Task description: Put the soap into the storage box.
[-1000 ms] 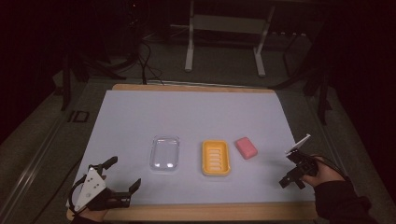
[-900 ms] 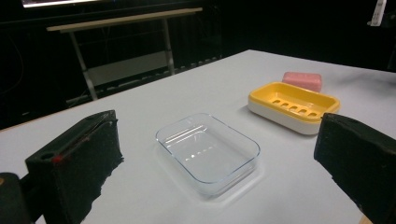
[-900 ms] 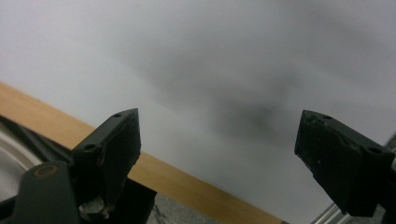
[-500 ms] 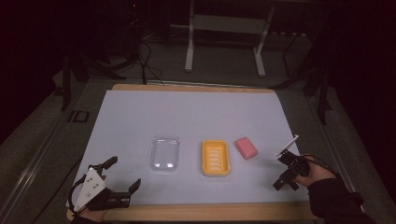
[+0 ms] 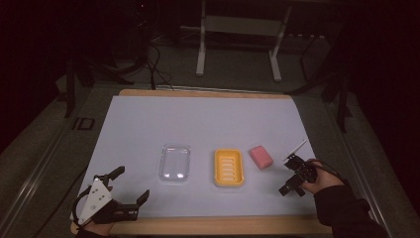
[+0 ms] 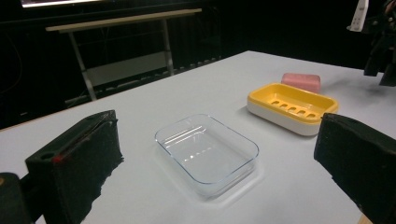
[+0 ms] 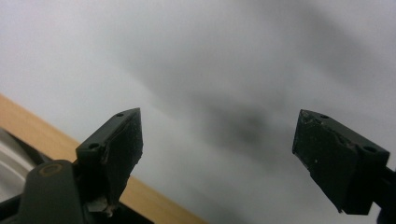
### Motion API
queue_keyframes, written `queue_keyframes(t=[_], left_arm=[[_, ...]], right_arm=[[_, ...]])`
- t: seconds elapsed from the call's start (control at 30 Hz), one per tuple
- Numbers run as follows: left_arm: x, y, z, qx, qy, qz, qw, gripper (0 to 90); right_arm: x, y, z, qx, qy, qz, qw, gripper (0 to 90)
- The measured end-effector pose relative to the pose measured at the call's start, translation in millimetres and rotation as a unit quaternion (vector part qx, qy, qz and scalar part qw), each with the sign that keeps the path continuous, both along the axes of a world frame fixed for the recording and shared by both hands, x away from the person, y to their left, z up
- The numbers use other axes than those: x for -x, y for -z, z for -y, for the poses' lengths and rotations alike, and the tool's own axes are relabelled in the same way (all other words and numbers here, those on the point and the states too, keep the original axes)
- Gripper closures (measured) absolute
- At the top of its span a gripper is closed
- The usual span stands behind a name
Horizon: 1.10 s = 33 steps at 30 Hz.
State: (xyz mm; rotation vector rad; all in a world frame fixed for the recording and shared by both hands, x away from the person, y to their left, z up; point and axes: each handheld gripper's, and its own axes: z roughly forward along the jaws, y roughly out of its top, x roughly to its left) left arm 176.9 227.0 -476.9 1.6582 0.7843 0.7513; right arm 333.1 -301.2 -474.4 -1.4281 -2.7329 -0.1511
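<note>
In the high view, the pink rectangular soap bar point(image 5: 260, 157) is seen on the white desk point(image 5: 208, 124), at 3 o'clock of the yellow slotted plastic soap dish point(image 5: 229, 167); the right gripper point(image 5: 292, 178) is held just beyond it at 4 o'clock.

In the left gripper view, the left gripper point(image 6: 224, 172) is shown with fingers spread, empty, facing the clear rectangular plastic lid point(image 6: 207, 152).

In the right gripper view, fingers are spread over bare desk; approached at this tilt, the soap could be nudged away.

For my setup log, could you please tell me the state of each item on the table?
Clear dish: empty, upright.
Yellow soap tray: empty, upright.
Pink soap: flat on the mat, outside the tray.
Left claw: open, empty.
Right claw: open, empty.
</note>
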Motion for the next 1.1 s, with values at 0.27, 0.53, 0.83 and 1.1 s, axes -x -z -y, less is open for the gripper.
queue_keyframes(t=[0.27, 0.53, 0.83, 1.1], left_arm=[[0.0, 0.2, 0.0, 0.0, 0.001, -0.002, 1.0, 1.0], [-0.4, 0.8, 0.5, -0.004, 0.003, -0.003, 1.0, 1.0], [-0.3, 0.8, 0.8, -0.003, 0.004, -0.003, 1.0, 1.0], [0.2, 0.5, 0.5, -0.002, 0.006, -0.002, 1.0, 1.0]], right_arm=[[-8.1, 3.7, -14.3, 0.002, -0.006, 0.011, 0.9999, 14.9], [-18.3, -1.1, -21.4, -0.02, -0.005, 0.06, 0.998, 13.3], [-28.1, -6.8, -31.6, -0.037, -0.01, 0.093, 0.9949, 11.1], [-37.6, -1.4, -41.5, -0.034, -0.015, 0.117, 0.9924, 11.0]])
